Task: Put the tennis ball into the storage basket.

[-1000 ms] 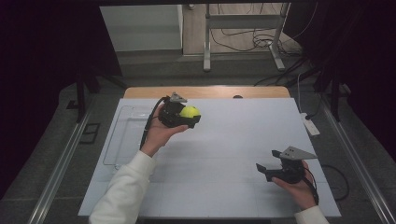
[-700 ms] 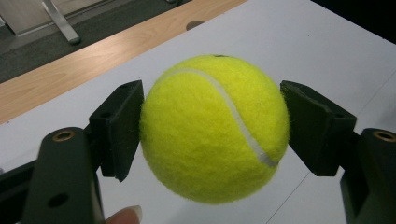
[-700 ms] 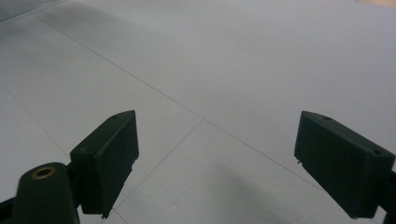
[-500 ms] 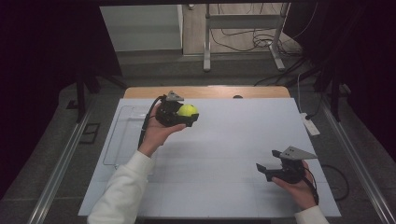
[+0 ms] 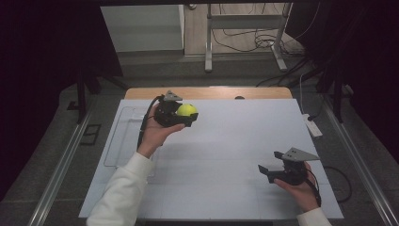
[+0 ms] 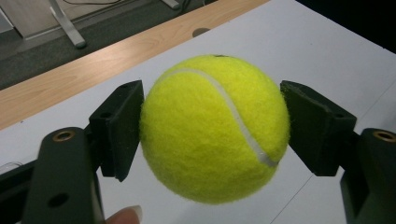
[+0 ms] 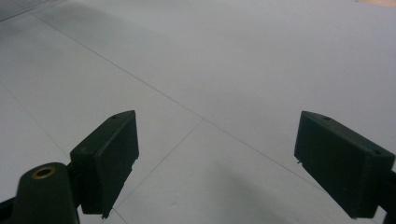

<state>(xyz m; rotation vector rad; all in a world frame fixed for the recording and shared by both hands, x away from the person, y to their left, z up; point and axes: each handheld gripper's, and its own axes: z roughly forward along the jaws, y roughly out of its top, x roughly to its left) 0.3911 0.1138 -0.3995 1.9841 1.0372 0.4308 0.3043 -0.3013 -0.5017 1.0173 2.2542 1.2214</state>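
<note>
White table (image 5: 226, 141) is lying under dark surroundings while I am holding the tennis ball (image 5: 187, 110) clamped in the left gripper (image 5: 184, 116), slightly farther back than a second ago, suggesting a carry, and the right gripper (image 5: 268, 170) is waiting wide open and empty.

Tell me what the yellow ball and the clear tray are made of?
The ball looks like fuzzy felt, probably over rubber: its nap is hairy, with a smooth white seam. The tray looks like clear plastic, since the table shows through it.
</note>
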